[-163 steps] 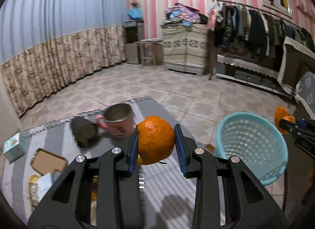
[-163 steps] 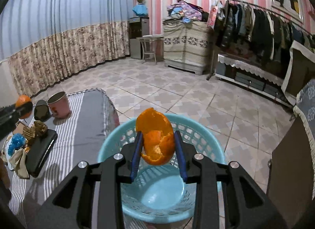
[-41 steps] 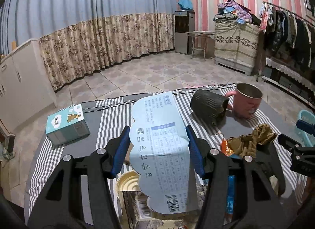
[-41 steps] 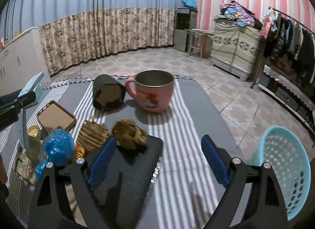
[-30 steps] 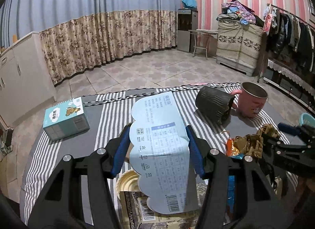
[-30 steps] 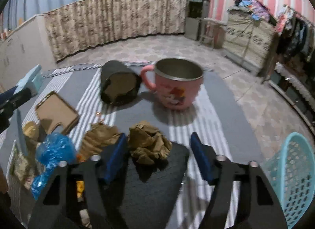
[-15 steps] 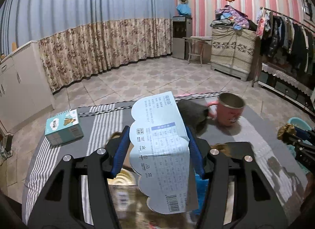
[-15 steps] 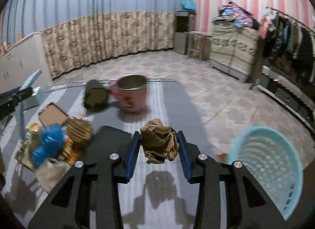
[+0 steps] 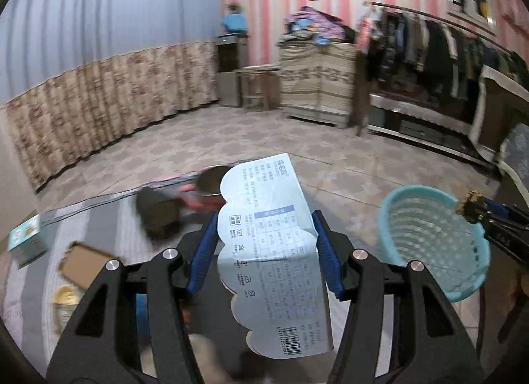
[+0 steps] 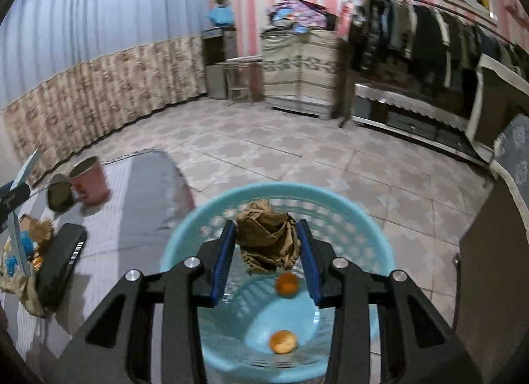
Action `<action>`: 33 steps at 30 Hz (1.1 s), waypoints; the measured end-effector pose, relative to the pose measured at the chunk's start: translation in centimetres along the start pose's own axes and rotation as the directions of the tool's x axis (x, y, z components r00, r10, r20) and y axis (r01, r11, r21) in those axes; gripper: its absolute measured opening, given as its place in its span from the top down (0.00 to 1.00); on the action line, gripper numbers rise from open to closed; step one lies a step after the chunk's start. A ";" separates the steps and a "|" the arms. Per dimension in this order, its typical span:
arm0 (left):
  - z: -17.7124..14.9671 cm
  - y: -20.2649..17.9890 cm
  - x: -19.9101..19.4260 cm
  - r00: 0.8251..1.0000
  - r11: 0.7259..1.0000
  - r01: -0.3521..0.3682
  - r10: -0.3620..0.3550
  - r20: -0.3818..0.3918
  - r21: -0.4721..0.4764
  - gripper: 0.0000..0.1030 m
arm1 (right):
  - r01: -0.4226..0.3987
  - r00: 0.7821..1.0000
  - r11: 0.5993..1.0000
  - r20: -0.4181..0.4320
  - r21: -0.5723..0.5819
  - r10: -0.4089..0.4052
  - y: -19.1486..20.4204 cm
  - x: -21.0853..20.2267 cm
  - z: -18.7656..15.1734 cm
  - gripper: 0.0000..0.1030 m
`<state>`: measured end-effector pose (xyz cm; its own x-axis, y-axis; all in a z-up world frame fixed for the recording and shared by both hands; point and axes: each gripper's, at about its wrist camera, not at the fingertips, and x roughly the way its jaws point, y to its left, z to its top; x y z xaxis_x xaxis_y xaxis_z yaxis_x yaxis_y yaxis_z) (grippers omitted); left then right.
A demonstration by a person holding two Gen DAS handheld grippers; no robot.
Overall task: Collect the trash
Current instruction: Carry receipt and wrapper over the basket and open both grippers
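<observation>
My right gripper is shut on a crumpled brown paper wad and holds it over the light blue trash basket. Two orange peel pieces lie in the basket bottom. My left gripper is shut on a pale blue cloud-shaped paper card above the striped table, left of the basket. The right gripper with its wad shows at the basket's right rim in the left wrist view.
On the striped tablecloth stand a pink mug, a tipped dark cup, a black flat device and a heap of wrappers. A small teal box and a brown card lie at the left.
My right gripper closed on the brown wad on the table and carried it right, over the basket. My left gripper swung right with the card, bringing the basket into its view.
</observation>
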<state>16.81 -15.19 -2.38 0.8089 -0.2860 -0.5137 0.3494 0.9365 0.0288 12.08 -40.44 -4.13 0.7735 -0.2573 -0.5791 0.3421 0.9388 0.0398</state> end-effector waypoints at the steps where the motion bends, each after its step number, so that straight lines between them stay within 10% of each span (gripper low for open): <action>1: 0.1 -1.0 0.3 1.000 1.000 0.013 -0.013 -0.001 0.006 0.46 | 0.013 1.000 1.000 -0.002 0.006 -0.013 -0.9 0.2 0.0 0.63; 18: 2.2 -15.7 5.6 0.980 0.976 0.198 -0.197 -0.019 0.092 0.36 | 0.062 0.998 0.996 -0.011 0.061 -0.061 -6.9 1.3 -0.6 0.63; 21: 2.7 -15.4 5.4 0.984 0.981 0.177 -0.178 0.004 0.083 0.13 | 0.063 0.998 0.996 -0.008 0.068 -0.063 -7.4 1.2 -0.7 0.63; 33: 2.3 -9.5 1.7 0.998 0.997 0.030 -0.034 0.058 0.070 0.05 | 0.007 1.000 0.999 -0.028 0.042 -0.006 -4.1 2.4 -0.4 0.58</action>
<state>15.98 -25.00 -1.58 0.8227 -0.3292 -0.4635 0.4059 0.9109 0.0735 12.32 -44.87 -5.97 0.7564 -0.2562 -0.6019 0.3696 0.9265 0.0702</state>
